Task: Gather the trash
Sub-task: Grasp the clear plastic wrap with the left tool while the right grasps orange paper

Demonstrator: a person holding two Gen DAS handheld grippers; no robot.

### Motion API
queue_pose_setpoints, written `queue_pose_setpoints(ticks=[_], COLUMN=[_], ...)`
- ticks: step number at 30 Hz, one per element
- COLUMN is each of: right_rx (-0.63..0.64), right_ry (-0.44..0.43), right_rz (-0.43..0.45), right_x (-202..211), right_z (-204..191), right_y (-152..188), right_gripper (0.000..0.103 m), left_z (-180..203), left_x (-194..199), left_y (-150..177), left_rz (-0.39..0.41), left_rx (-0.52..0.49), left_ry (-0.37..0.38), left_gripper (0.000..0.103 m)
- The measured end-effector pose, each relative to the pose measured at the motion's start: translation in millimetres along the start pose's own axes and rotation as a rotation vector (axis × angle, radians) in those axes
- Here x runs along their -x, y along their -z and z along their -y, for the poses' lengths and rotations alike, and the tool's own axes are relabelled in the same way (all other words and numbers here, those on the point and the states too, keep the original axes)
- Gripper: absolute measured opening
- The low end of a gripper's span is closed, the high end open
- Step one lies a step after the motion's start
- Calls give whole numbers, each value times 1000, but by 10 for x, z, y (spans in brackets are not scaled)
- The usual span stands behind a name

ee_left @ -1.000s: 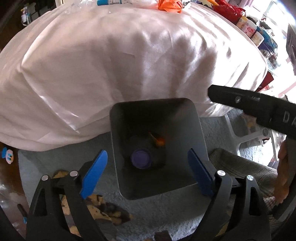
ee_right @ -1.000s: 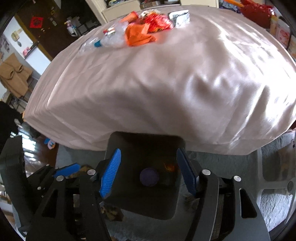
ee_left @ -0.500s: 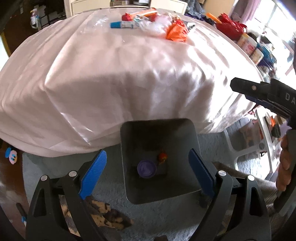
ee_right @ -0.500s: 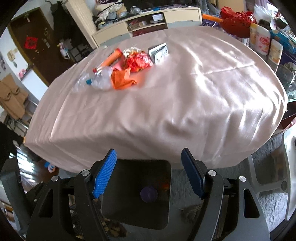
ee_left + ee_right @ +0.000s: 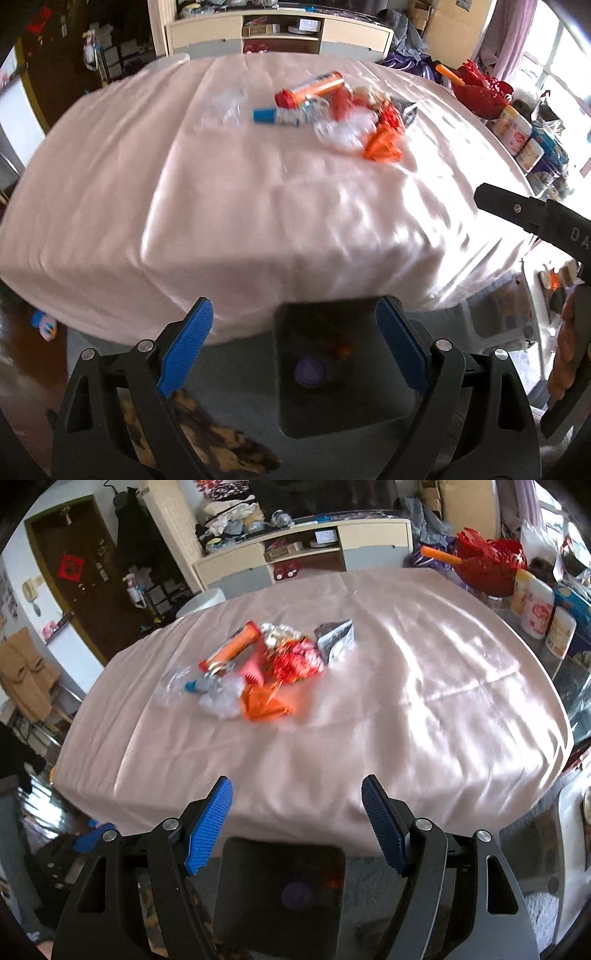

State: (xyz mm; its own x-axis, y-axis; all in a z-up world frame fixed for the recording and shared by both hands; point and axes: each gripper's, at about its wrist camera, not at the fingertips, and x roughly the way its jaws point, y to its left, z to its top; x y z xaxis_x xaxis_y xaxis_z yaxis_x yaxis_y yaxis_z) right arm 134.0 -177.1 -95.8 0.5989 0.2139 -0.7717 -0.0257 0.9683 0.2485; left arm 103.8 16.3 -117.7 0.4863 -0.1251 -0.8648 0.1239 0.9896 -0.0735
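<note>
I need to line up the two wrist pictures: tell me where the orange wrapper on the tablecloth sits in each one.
Left wrist: the orange wrapper lies right of centre in the upper part, at the near right end of the trash pile.
Right wrist: the orange wrapper lies left of centre, mid-height, at the pile's near edge.
Shared landmark: the dark bin on the floor below the table edge, purple cap inside.
</note>
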Motion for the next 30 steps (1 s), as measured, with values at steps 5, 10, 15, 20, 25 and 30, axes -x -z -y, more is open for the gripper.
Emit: queue_pose_setpoints(ticks=[5, 10, 15, 20, 25, 30], right_rx=[9, 117, 149, 179, 165, 94], right_ry=[-9, 20, 4, 28, 22, -5], right_rz=[-3, -35, -58, -43, -35, -48], right_x=[-291, -742, -1055, -1152, -1168, -1122], right_z=[38, -91, -166, -211, -159, 13], right_y=[-219, -402, -508, -569, -622, -672], right_gripper=[72, 56, 56, 51, 40, 38], left_z=[-99, -138, -152, -133, -57, 78], left_x=[-155, -393, -610, -727, -785, -804], left_y=[-307, -591, -719, -758, -843, -951], left_rz=[12, 21, 3, -4, 13, 50], left_rx=[-4, -2, -23, -34, -57, -82], left_ry=[-13, -8, 12, 35, 55, 78], left_gripper=[85, 85, 85, 85, 85, 84])
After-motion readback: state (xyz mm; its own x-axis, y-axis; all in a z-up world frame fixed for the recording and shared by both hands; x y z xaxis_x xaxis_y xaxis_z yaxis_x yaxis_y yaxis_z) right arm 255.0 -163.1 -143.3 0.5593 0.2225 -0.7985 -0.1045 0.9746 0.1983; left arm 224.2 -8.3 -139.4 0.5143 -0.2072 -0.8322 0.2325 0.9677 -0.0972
